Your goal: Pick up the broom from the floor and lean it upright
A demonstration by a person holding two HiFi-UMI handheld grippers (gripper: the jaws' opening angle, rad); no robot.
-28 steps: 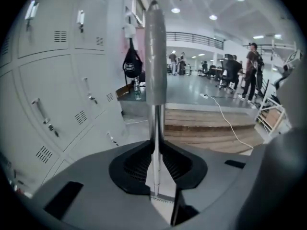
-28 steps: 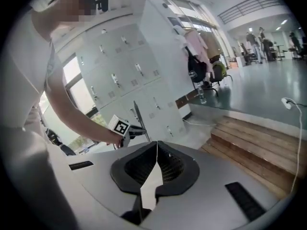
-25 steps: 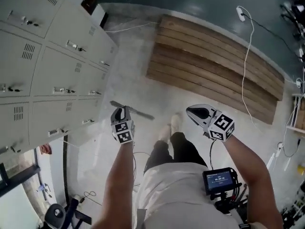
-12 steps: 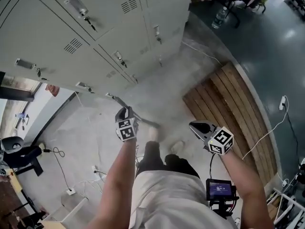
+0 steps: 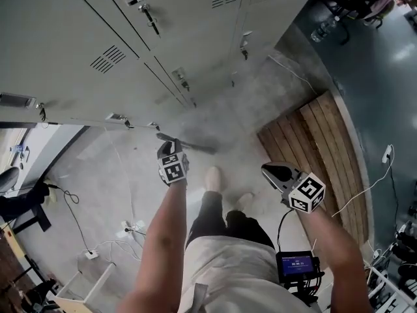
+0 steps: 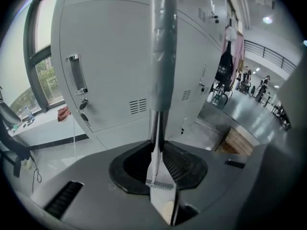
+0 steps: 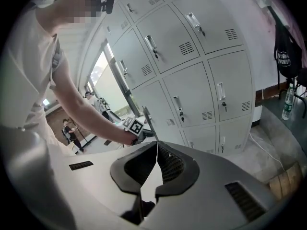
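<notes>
1. Progress. The pick-up step appears complete: the broom [image 6: 162, 56] is in the left claw [image 6: 158, 150] and no part of it is seen lying on the floor [image 5: 117, 181]. The leaning step is not yet done. The handle touches no support, and the lockers [image 5: 98, 38] ahead of the left claw are the nearest upright surface.

2. Left claw. Its jaws are clamped on the thin metal section of the broom handle.

3. Broom position. In the left gripper view, the handle runs from between the jaws straight out past the fingertips, widening to a thicker grey section farther out. In the head view, it crosses just beyond the fingertips as a slanted bar, with its longer part extending toward the right claw's side. The brush head shows in no view, so you cannot confirm which end is lower.

4. Right claw [image 7: 156, 152]. Its jaws are pressed together with nothing between them. It is well apart from the broom.

5. Remaining. Bring the handle upright and rest it against a support.
</notes>
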